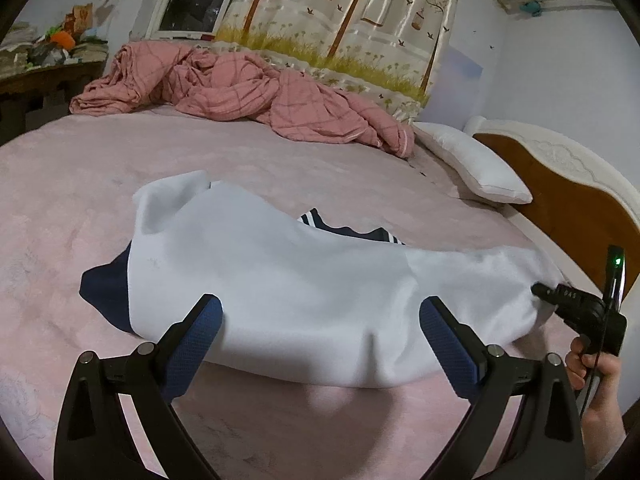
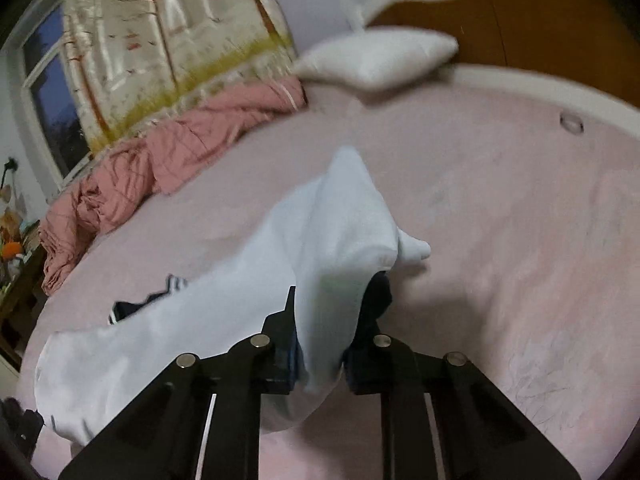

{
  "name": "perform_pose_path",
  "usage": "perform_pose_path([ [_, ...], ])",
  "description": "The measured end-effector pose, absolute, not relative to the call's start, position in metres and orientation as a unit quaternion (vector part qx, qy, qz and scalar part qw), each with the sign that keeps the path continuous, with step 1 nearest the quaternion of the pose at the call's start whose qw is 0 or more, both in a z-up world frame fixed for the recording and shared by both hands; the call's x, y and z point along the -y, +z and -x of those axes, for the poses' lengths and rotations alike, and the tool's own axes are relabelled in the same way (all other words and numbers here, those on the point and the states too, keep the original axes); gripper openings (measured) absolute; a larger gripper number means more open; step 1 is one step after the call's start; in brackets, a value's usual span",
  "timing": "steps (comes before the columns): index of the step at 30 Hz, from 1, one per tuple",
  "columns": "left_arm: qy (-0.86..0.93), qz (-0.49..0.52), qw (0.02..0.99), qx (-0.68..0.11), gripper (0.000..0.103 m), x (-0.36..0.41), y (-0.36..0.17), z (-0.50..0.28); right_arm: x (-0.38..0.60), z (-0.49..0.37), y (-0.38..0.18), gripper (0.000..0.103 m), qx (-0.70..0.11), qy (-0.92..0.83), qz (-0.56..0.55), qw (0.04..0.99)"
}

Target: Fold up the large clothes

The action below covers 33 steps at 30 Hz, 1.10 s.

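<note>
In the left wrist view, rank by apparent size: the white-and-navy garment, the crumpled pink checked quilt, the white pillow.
1. White-and-navy garment, though nearness to the camera inflates it.
2. Crumpled pink checked quilt.
3. White pillow, clearly smallest.

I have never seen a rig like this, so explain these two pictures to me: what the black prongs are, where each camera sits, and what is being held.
The black prongs are two handheld grippers; a person works one in each hand, with a fisheye camera on each looking along its fingers. The left camera shows the left gripper open, holding nothing, over a white garment with navy trim on a pink bed. The right camera shows the right gripper shut on a bunched end of that garment. Behind lie a pink checked quilt and a white pillow.
</note>
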<state>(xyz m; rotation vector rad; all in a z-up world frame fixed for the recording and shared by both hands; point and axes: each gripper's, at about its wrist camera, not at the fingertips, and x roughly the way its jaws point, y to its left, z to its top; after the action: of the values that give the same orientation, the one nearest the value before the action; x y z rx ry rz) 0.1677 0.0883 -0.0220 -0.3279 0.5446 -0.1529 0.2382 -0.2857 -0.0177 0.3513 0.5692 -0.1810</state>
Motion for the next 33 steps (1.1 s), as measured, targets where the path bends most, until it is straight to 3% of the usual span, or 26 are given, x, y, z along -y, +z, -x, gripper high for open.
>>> perform_pose_path([
  [14, -0.084, 0.171, 0.948, -0.254, 0.098, -0.094, -0.016, -0.161, 0.156, -0.22, 0.022, 0.014, -0.238, 0.031, 0.027, 0.97],
  [25, -0.057, 0.208, 0.951, -0.223, 0.098, -0.131, 0.004, -0.155, 0.093, -0.234, 0.039, 0.011, -0.268, 0.107, -0.071, 0.955],
  [33, -0.041, 0.241, 0.94, -0.237, 0.098, -0.155, -0.002, -0.16, 0.078, -0.251, 0.0, 0.011, -0.334, 0.051, 0.012, 0.941],
])
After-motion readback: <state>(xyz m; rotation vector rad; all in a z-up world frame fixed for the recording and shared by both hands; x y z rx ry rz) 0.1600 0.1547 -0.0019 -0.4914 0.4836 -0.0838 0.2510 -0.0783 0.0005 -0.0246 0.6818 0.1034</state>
